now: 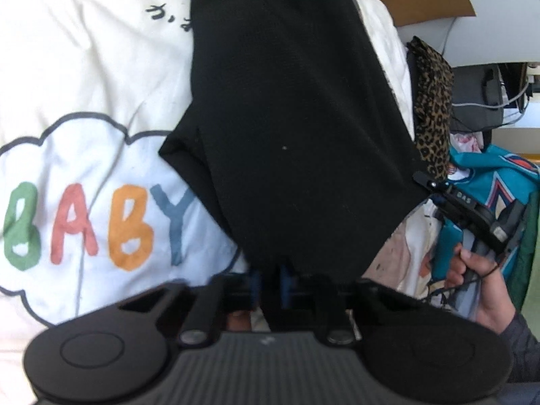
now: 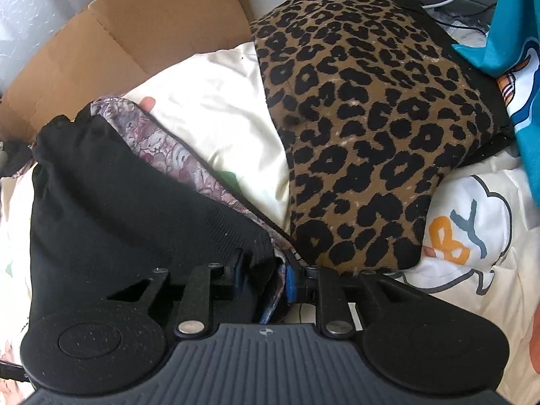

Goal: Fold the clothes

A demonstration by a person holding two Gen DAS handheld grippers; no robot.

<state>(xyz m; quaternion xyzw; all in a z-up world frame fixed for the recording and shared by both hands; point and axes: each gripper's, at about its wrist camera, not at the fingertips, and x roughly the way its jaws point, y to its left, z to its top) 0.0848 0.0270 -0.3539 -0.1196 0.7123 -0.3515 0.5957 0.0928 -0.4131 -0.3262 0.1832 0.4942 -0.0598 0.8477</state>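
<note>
- White T-shirt (image 1: 84, 77) is the biggest thing, spread flat under everything; cloud outline with coloured "BABY" letters sits at 9 o'clock in the left wrist view, and the same print shows at 4 o'clock in the right wrist view.
- Black garment (image 1: 290, 118) fills the middle of the left wrist view from 12 down to 6 o'clock, lying over the white shirt; in the right wrist view it sits at 8 o'clock.
- Leopard-print garment (image 2: 364, 135) takes up centre to 2 o'clock in the right wrist view, lying on the white shirt just beside the black one.
- Cardboard box (image 2: 111, 44) at 10 o'clock in the right view, behind the pile.
- Teal printed garment (image 1: 489, 175) at 3 o'clock in the left view, behind the right-hand tool.
- Floral mauve fabric (image 2: 162, 141) is a strip between the black garment and the white shirt.
- Left gripper (image 1: 270, 281): jaws nearly together, pinching the bottom edge of the black garment at 6 o'clock.
- Right gripper (image 2: 266, 276): jaws a narrow gap apart, black cloth and a floral edge bunched between the blue pads; looks clamped on it.
- Person's hand (image 1: 472, 290) wraps that tool's handle at 4 o'clock in the left view.
</note>
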